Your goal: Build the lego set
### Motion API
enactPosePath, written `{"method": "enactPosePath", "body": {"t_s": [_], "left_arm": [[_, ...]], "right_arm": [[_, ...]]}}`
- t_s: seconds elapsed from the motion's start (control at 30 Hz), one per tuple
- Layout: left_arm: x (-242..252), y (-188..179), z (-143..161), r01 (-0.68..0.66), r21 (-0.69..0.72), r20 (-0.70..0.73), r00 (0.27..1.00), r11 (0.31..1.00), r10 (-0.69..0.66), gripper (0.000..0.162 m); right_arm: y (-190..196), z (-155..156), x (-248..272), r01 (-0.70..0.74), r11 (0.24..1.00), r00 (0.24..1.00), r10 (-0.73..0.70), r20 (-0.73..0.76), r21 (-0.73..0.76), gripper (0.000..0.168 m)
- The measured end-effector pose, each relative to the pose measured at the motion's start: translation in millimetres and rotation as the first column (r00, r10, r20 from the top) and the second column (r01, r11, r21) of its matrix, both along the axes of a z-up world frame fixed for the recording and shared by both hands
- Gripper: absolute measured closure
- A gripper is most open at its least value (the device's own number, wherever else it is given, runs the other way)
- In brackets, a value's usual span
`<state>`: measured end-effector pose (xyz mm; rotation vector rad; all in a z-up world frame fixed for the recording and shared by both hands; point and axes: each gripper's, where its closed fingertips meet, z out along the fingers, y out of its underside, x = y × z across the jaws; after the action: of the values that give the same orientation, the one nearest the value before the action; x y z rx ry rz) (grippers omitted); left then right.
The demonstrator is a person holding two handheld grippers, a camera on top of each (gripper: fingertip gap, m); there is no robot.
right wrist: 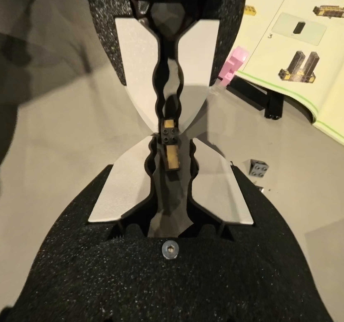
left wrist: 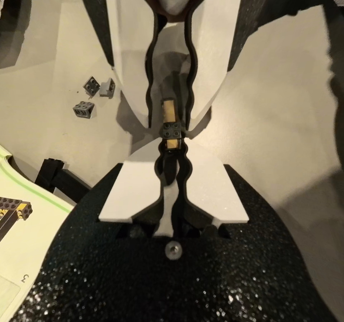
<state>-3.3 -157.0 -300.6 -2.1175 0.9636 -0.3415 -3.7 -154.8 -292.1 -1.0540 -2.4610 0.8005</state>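
A small lego assembly, gold tiles on either side of a dark grey studded plate, hangs above the cream table between two grippers that face each other. My left gripper is shut on its near gold end. My right gripper stands open around the other end, where a gold tile lies between its fingers with a gap on the right side. In the right wrist view the studded plate sits at the tips of the left gripper. In the left wrist view the right gripper comes in from the top.
Three loose grey bricks lie on the table at the left. Long black bricks lie beside the open instruction booklet, also seen in the right wrist view. There a pink piece and a grey brick sit at the right. Less than 4 cm separates the two grippers' tips.
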Motion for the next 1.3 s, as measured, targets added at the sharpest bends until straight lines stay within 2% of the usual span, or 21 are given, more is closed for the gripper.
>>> {"method": "enactPosePath", "body": {"t_s": [0.07,0.13,0.17,0.57,0.7,0.8,0.93,1.03,1.13,1.2,1.3], "left_arm": [[-4.5,2.2,0.3,-0.022,0.02,-0.034,0.999,1.0,0.022,0.145],[-9.1,4.0,1.5,-0.037,0.045,-0.068,0.997,0.998,0.04,0.131],[-9.9,3.8,1.7,-0.038,0.043,-0.07,0.997,0.998,0.041,0.129],[-10.5,2.7,0.2,-0.051,0.018,-0.04,0.998,0.999,0.052,0.135],[-11.0,1.9,0.1,-0.053,0.015,-0.039,0.998,0.998,0.054,0.134],[-14.5,1.9,0.4,-0.058,0.014,-0.045,0.997,0.998,0.059,0.13],[-18.8,3.0,3.1,-0.068,0.014,-0.03,0.997,0.998,0.069,0.127],[-18.3,4.6,17.0,-0.073,0.038,0.045,0.996,0.997,0.072,0.123],[-16.1,7.2,41.0,-0.084,0.098,0.159,0.985,0.992,0.068,0.114],[-14.3,7.6,57.8,-0.088,0.156,0.199,0.978,0.984,0.056,0.114],[-14.1,7.4,75.6,-0.09,0.258,0.168,0.985,0.962,0.047,0.116]], "right_arm": [[-0.2,-2.1,1.0,0.007,1.0,1.0,-0.007,-0.009,-0.008,0.134],[-0.7,-2.4,0.9,0.016,0.999,1.0,-0.017,-0.02,-0.029,0.133],[-1.0,-2.2,0.4,0.018,0.999,0.999,-0.02,-0.025,-0.041,0.133],[4.2,-5.5,-6.3,-0.014,0.998,1.0,0.012,-0.027,-0.069,0.132],[1.9,-9.7,-5.6,-0.046,0.997,0.999,0.046,-0.008,-0.062,0.138],[1.6,-10.2,-5.9,-0.056,0.996,0.998,0.056,0.003,-0.064,0.151],[4.1,-3.0,-11.0,0.004,0.987,1.0,-0.004,0.003,-0.161,0.152],[4.3,14.8,-14.7,0.014,0.959,0.998,-0.03,-0.053,-0.283,0.152],[3.1,38.8,-16.8,-0.05,0.928,0.981,-0.023,-0.19,-0.37,0.152],[-0.2,57.1,-15.0,-0.142,0.908,0.945,0.005,-0.328,-0.394,0.152],[-3.7,78.0,-9.2,-0.241,0.901,0.872,0.039,-0.488,-0.359,0.152]]}}
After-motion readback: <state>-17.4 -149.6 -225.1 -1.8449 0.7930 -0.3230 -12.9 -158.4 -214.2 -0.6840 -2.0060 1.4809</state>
